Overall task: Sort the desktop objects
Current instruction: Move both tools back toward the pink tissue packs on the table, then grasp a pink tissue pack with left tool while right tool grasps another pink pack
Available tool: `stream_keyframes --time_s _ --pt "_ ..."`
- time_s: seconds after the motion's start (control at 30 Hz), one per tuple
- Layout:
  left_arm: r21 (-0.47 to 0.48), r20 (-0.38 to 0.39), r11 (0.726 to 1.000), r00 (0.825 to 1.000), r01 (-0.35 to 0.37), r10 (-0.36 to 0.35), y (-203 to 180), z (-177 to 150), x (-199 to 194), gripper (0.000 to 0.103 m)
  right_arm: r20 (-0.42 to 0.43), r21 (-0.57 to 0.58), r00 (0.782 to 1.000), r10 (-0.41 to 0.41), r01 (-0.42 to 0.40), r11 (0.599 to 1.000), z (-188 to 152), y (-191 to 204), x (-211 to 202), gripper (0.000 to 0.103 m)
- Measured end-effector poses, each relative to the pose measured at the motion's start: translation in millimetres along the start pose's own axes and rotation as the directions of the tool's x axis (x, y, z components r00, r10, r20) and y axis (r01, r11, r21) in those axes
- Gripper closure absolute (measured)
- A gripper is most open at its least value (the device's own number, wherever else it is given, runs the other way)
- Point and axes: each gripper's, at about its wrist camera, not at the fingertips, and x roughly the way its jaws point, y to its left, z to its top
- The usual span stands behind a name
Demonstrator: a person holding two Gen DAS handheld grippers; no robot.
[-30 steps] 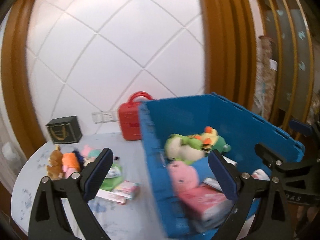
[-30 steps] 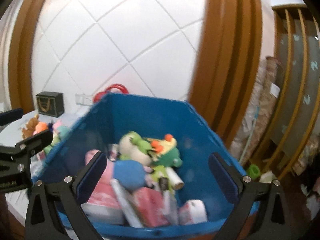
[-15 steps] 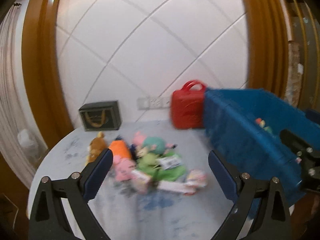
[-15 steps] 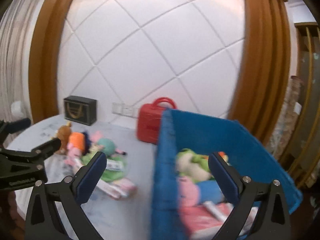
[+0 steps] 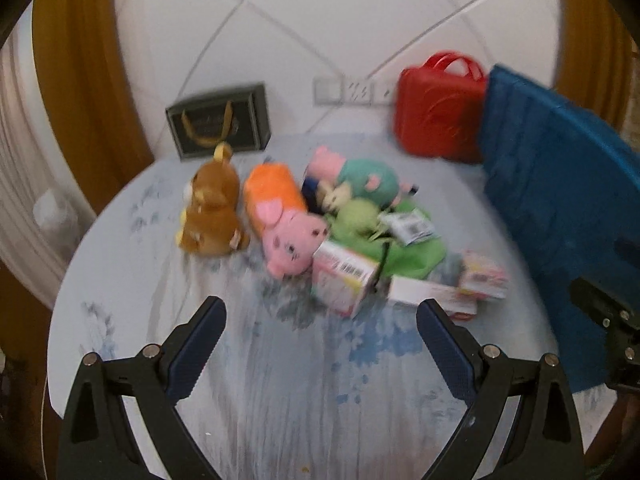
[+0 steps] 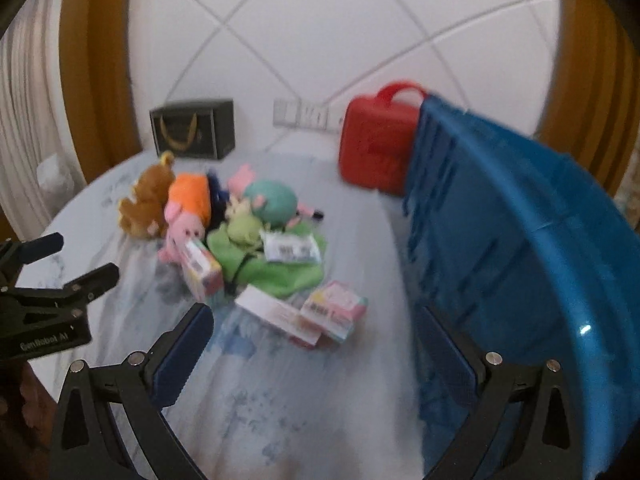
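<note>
You are holding your left gripper and right gripper over the round table, fingers spread wide and gripping nothing. Small boxes are lying just ahead at 12 o'clock. Behind them, the soft toys are sitting bunched together. The blue bin is standing at 2 o'clock, touching the red case.

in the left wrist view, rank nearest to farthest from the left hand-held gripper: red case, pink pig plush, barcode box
From the left hand-held gripper:
1. Barcode box, just ahead, slightly right of centre.
2. Pink pig plush, behind the box, slightly left.
3. Red case, far right, by the wall.
</note>
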Motion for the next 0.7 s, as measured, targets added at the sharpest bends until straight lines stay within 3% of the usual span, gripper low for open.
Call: stream_keyframes --time_s 0.13,0.4,0.7 --pt "-0.051 -0.044 0.998 0.999 -0.027 0.024 1 -1 37 0.006 -0.045 -0.002 0.999 0.030 -0.031 1.000 -2 -7 42 0.000" --pt "-0.104 -0.133 0.994 0.991 -0.021 0.007 -19 0 124 0.006 -0.186 0.032 0.982 0.030 -0.024 0.999 -16 -15 126 0.000" --pt "-0.035 -0.195 0.999 0.981 -0.027 0.020 -27 0 192 0.006 -0.269 0.163 0.963 -0.023 0.069 0.984 -20 -32 187 0.000"
